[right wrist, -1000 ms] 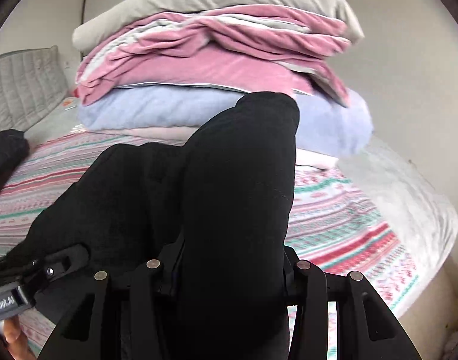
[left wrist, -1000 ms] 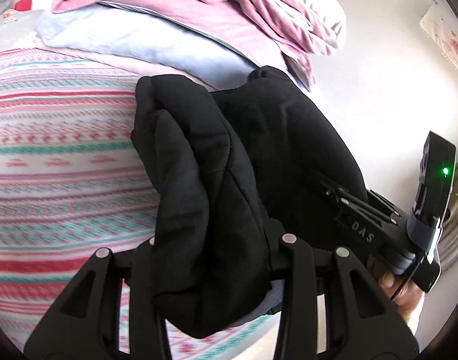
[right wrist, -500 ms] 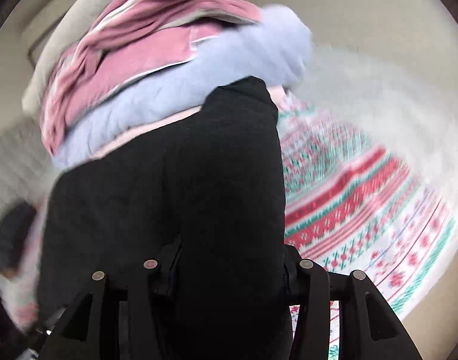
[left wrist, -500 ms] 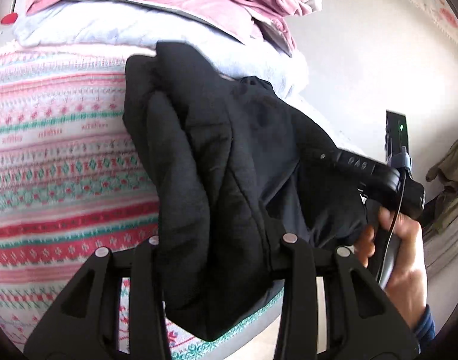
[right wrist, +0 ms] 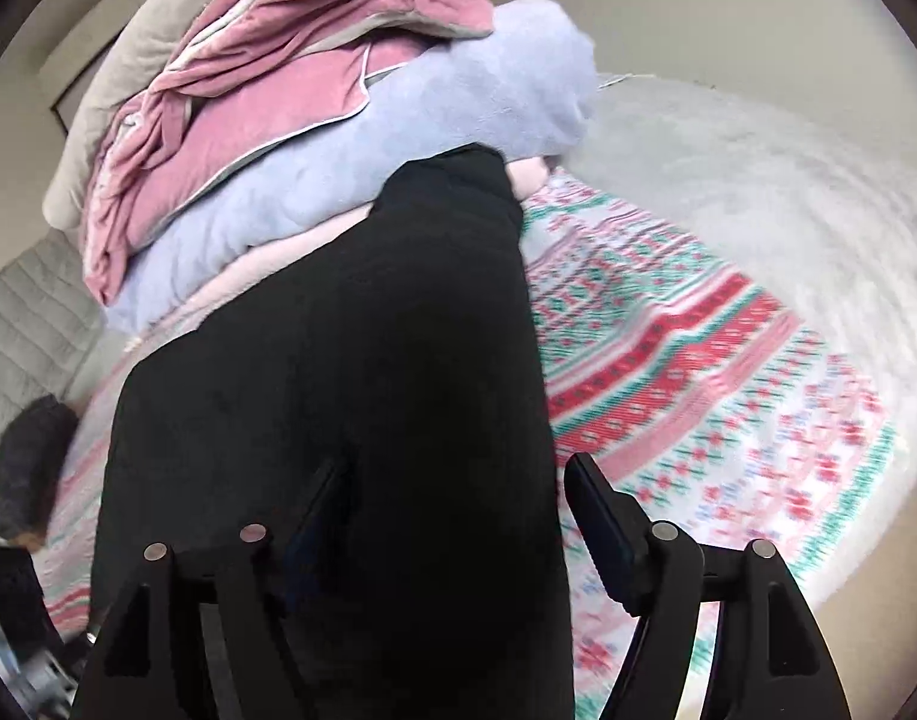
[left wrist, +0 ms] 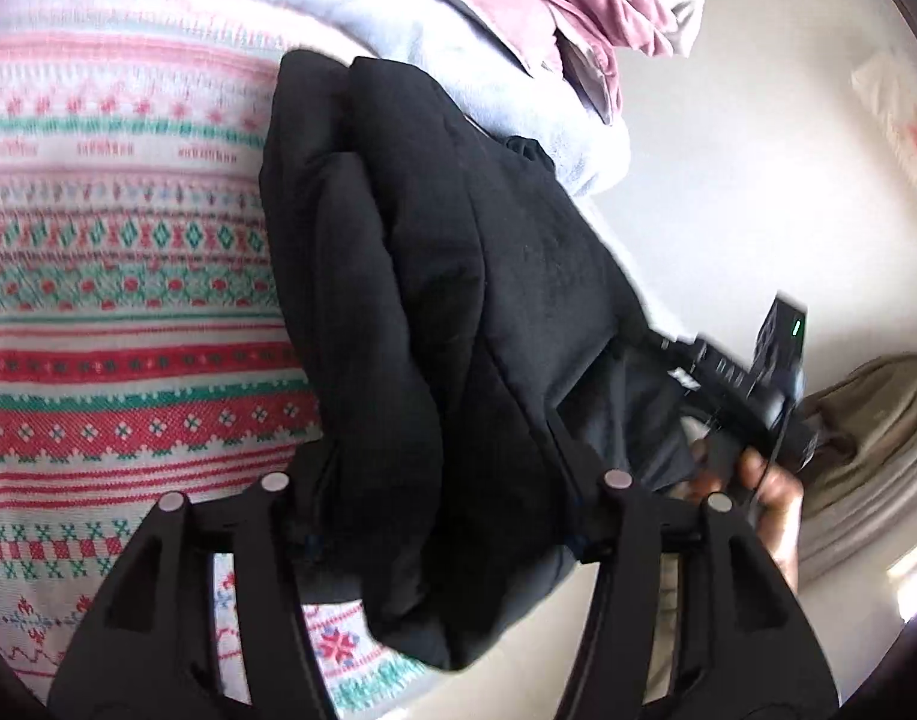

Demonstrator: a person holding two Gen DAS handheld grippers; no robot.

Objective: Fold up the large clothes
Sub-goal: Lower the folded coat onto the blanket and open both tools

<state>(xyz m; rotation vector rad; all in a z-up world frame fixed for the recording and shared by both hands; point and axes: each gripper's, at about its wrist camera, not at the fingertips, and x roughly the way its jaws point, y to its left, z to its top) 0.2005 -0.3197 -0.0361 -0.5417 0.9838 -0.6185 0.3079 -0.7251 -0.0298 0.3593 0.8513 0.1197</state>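
A thick black garment [left wrist: 446, 312] is folded into a bundle and held above a bed. My left gripper [left wrist: 440, 468] is shut on its near end, with cloth bulging between and below the fingers. The other gripper's body [left wrist: 752, 384] and a hand show at the right of the left wrist view, at the garment's far side. In the right wrist view the same black garment [right wrist: 362, 396] fills the middle. My right gripper [right wrist: 452, 504] has its jaws spread, with a gap between the right finger [right wrist: 602, 516] and the cloth.
The bed has a pink, red and green patterned cover [left wrist: 122, 324] [right wrist: 698, 396]. A pile of folded blankets, lilac [right wrist: 362, 168], pink [right wrist: 266, 90] and beige, sits at its far end. A dark garment [right wrist: 26, 462] lies at the left. A white wall [left wrist: 758, 138] is at the right.
Both grippers have moved the bundle down and toward the bed's near edge. The right gripper's jaws have spread apart from the cloth they were clamping.
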